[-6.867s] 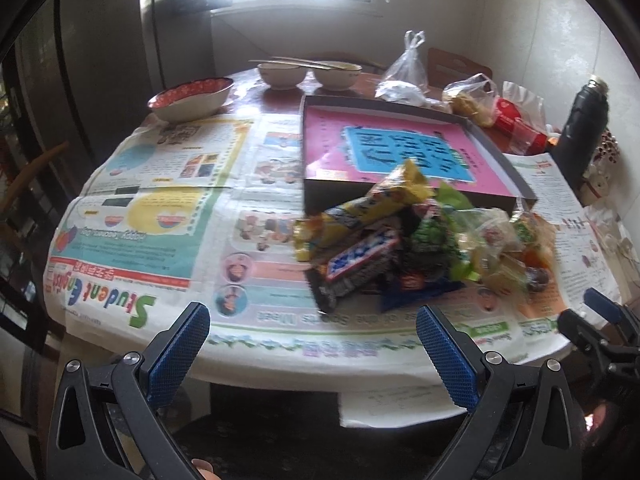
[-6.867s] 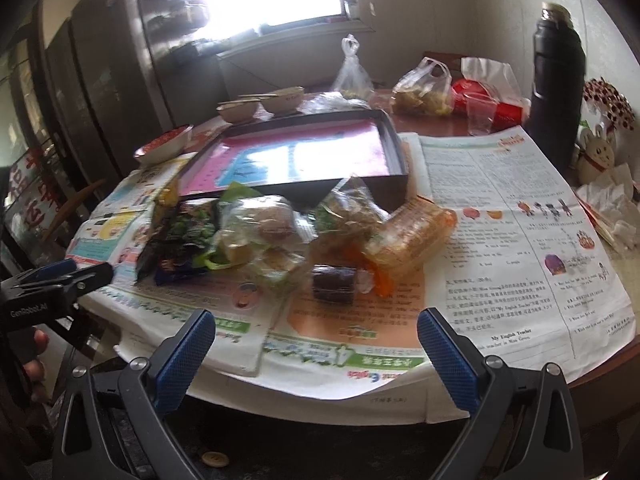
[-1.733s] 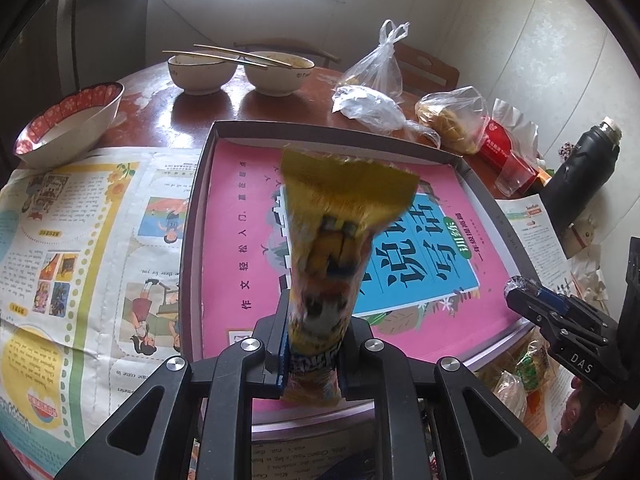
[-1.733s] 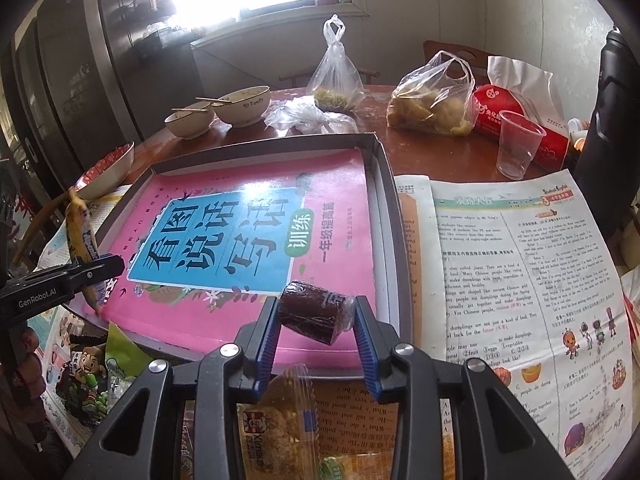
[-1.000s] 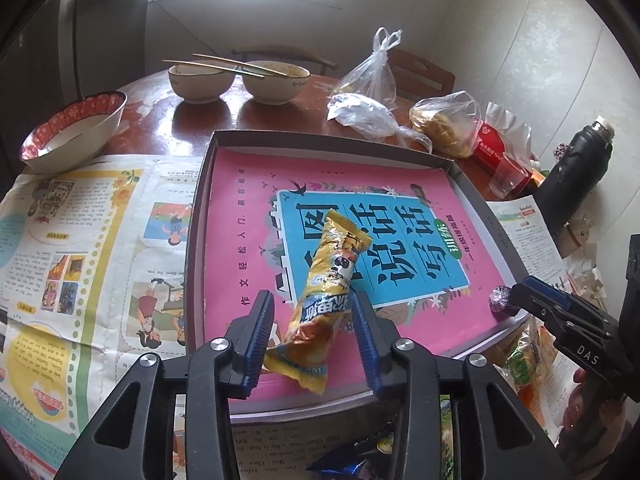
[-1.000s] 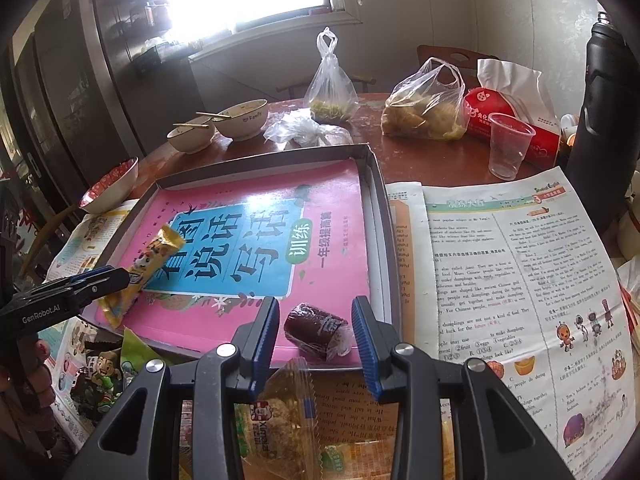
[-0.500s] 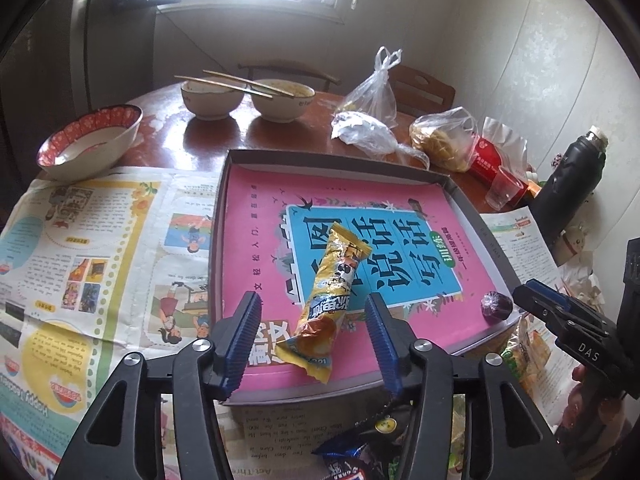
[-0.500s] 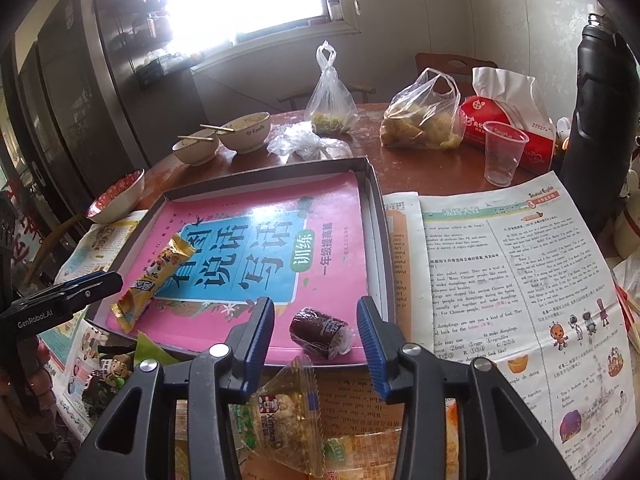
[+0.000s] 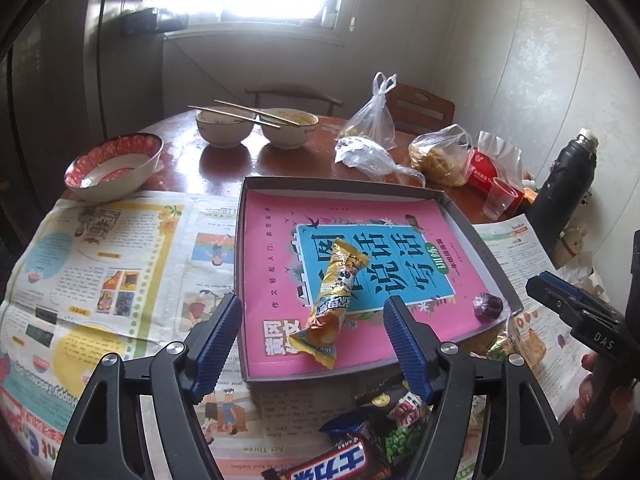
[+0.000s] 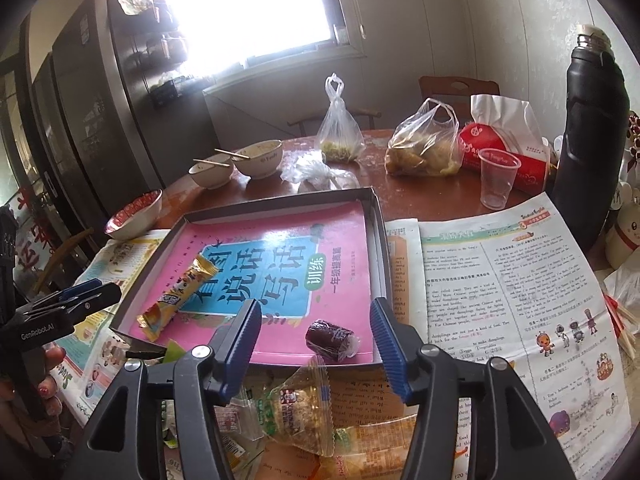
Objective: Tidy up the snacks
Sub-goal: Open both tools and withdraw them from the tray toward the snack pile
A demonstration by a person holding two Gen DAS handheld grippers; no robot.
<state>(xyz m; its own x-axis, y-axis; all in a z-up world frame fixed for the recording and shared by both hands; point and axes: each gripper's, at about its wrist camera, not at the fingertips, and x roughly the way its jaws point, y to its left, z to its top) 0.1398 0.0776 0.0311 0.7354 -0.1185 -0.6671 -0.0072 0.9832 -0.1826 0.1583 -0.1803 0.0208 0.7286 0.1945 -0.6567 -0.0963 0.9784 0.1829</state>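
A shallow grey box (image 9: 466, 222) (image 10: 380, 248) lined with a pink book stands mid-table. A yellow snack bar (image 9: 330, 302) (image 10: 180, 296) lies loose in its near left part. A dark purple wrapped candy (image 9: 487, 307) (image 10: 330, 338) lies loose in its near right corner. My left gripper (image 9: 312, 348) hovers above the bar, jaws opening, pads clear of it. My right gripper (image 10: 314, 350) hovers above the candy, jaws opening, pads off it. More packets (image 9: 360, 448) (image 10: 296, 412) are heaped on the newspaper in front of the box.
Newspaper (image 9: 104, 256) (image 10: 520, 288) covers the near table. Behind the box stand three bowls (image 9: 114, 166), plastic bags (image 10: 424, 144), a red tissue pack (image 10: 504, 148), a clear cup (image 10: 498, 178) and a tall black flask (image 10: 592, 136).
Both grippers let go of their snacks, the bar and the candy now lying in the box. Both jaws have widened and both grippers have pulled back and up.
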